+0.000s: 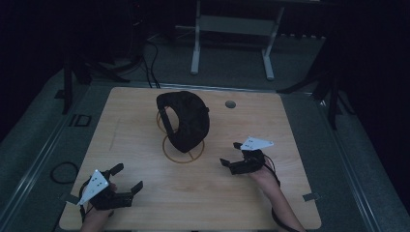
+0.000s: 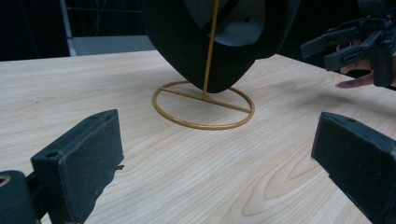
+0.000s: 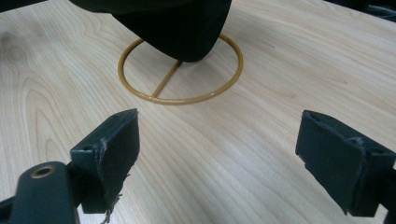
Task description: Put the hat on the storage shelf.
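Observation:
A black cap (image 1: 186,121) hangs on a gold wire stand (image 1: 183,157) in the middle of the wooden table (image 1: 140,111). My left gripper (image 1: 129,176) rests open near the front left corner, a good way short of the stand. My right gripper (image 1: 230,153) is open to the right of the stand, jaws towards it. In the left gripper view, the open jaws (image 2: 215,158) frame the stand's ring (image 2: 204,126) and the cap (image 2: 196,42); the right gripper (image 2: 322,51) shows at the upper right. In the right gripper view, the open jaws (image 3: 219,154) face the ring (image 3: 180,99) and the cap's lower edge (image 3: 177,28).
A small round grommet (image 1: 230,104) sits in the tabletop at the back right. Beyond the table stands a white frame with two legs (image 1: 196,48). Dark tripod legs (image 1: 333,96) flank the table, and a cable (image 1: 63,171) loops on the floor at the left.

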`<state>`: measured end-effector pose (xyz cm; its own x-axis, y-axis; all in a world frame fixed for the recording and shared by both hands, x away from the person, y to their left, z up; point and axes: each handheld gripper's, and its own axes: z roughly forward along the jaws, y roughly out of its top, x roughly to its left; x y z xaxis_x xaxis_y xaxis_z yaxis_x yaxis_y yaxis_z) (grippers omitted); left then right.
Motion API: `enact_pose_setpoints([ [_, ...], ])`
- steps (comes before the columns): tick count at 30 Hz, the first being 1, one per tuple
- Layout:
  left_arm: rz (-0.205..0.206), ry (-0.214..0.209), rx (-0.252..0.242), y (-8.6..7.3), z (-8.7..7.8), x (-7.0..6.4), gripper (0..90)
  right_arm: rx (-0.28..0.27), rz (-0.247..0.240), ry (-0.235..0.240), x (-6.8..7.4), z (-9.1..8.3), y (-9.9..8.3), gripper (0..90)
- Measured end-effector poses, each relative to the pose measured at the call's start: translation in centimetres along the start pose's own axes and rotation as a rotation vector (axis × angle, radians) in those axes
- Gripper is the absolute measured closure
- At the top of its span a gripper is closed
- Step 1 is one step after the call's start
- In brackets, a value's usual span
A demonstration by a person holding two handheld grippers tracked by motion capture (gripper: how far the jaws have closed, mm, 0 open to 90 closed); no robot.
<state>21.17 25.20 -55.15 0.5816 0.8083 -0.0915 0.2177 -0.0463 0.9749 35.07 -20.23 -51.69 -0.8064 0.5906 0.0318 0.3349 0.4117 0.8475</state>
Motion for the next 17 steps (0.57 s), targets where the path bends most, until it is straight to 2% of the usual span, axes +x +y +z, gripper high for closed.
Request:
enact_pose_setpoints([
  [7, -0.002, 0.003, -0.003, 0.0, 0.0, 0.0, 2.5, 0.004, 0.016, -0.002, -0.1, -0.6, -1.5, 13.4],
  [17, 0.002, 0.003, -0.003, 0.0, 0.0, 0.0, 2.5, 0.009, 0.045, -0.029, -0.8, -1.2, -3.1, 13.6],
])
